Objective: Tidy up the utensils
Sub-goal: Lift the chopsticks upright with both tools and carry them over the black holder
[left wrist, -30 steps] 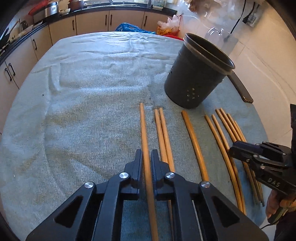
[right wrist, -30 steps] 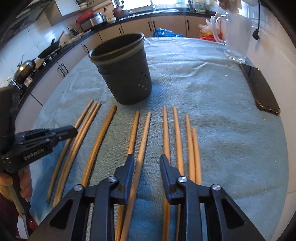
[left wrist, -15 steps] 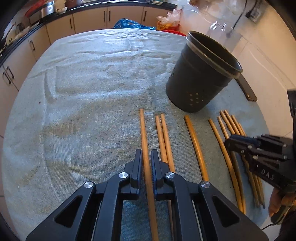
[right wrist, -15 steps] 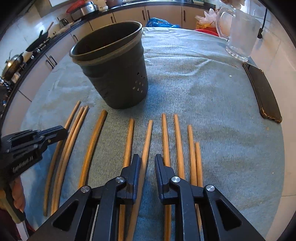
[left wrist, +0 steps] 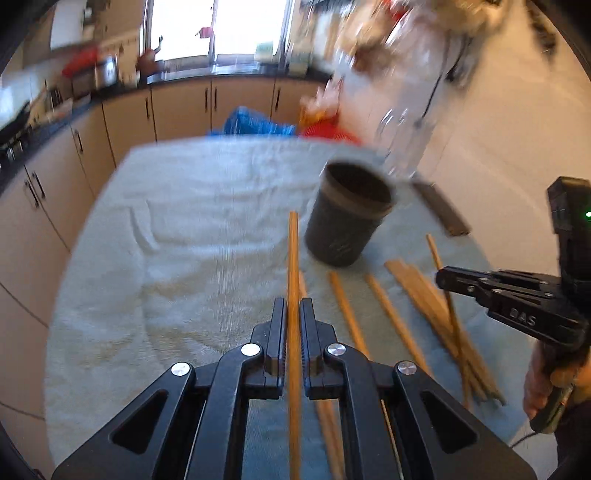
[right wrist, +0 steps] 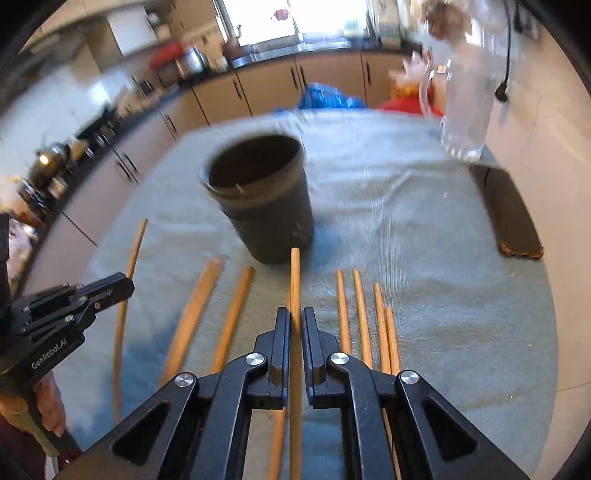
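The left gripper has its fingers pressed tight on one wooden chopstick. The stick runs straight up between them toward 12 o'clock, and its far end pokes out past the fingertips, up off the desk. Its tip sits just left of the dark utensil holder, which stands at about 1 o'clock from the fingers.

The right gripper has just been closing, and its fingers now squeeze a second chopstick. That stick also points to 12 o'clock, and in the right wrist view its tip ends in front of the bottom of the holder.

More loose chopsticks lie flat on the gray-blue towel that covers the desk. In the right wrist view some lie at 1 o'clock from the fingers and some at 10 and 11 o'clock. In the left wrist view they lie from 1 to 3 o'clock, under the right gripper.

Farther out, a clear glass jug stands at 1 o'clock near the far edge of the desk. A dark flat slab lies at 2 o'clock by the right edge. Past the desk are tan kitchen cabinets and a bright window. Both views are blurry.
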Action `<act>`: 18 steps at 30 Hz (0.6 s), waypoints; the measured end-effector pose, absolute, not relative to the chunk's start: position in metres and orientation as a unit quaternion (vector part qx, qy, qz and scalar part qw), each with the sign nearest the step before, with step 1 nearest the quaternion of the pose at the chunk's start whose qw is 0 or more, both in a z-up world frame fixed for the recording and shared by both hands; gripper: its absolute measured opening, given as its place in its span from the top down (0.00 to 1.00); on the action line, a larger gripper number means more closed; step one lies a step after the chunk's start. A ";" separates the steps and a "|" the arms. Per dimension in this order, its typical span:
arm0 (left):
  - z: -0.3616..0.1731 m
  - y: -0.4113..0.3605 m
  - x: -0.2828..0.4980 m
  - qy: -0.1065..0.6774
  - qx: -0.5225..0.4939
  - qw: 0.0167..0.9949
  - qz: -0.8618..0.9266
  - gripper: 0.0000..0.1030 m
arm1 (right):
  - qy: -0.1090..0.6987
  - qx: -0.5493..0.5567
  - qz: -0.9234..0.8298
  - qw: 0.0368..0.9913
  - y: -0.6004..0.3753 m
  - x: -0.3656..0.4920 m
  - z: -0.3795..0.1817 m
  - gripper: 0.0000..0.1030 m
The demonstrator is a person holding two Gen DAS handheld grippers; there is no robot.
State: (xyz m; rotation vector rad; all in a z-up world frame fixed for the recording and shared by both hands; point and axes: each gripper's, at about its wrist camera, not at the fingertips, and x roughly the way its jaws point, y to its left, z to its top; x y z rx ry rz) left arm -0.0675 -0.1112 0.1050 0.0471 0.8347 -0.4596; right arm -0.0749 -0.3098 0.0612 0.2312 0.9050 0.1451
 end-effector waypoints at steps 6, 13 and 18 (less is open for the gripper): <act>0.146 -0.103 -0.133 0.320 0.023 0.918 -0.232 0.94 | 0.374 0.116 0.076 0.917 -0.308 -0.124 0.094 0.93; 0.175 -0.105 -0.181 0.259 0.032 0.937 -0.233 0.94 | 0.325 0.107 0.075 0.937 -0.308 -0.172 0.115 0.93; 0.194 -0.107 -0.181 0.243 0.020 0.938 -0.248 0.94 | 0.297 0.108 0.076 0.946 -0.314 -0.184 0.136 0.93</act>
